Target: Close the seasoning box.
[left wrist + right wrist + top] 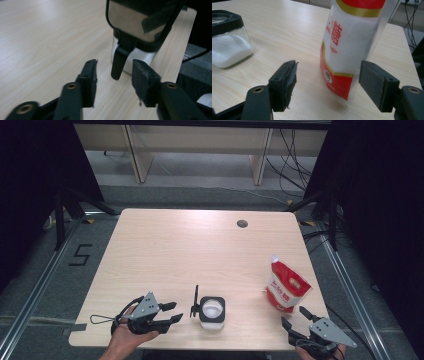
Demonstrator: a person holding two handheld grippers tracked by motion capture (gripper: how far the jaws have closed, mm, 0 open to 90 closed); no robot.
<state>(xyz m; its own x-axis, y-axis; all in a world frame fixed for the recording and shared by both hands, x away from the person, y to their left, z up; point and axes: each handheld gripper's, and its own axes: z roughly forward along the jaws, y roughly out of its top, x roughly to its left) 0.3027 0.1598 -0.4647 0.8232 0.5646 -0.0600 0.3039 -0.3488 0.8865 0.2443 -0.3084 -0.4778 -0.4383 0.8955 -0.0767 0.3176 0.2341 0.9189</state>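
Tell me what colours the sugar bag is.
The sugar bag is red and white with a gold band, clearest in the right gripper view.

Overhead light fell evenly on the table [165, 245], with pale glare along its far edge and dark surroundings. In both gripper views the nearest parts were softly blurred, and shadows stayed faint.

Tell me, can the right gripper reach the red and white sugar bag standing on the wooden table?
Probably yes: the right gripper is open, and the red and white sugar bag stands upright just beyond its jaws, with nothing between.
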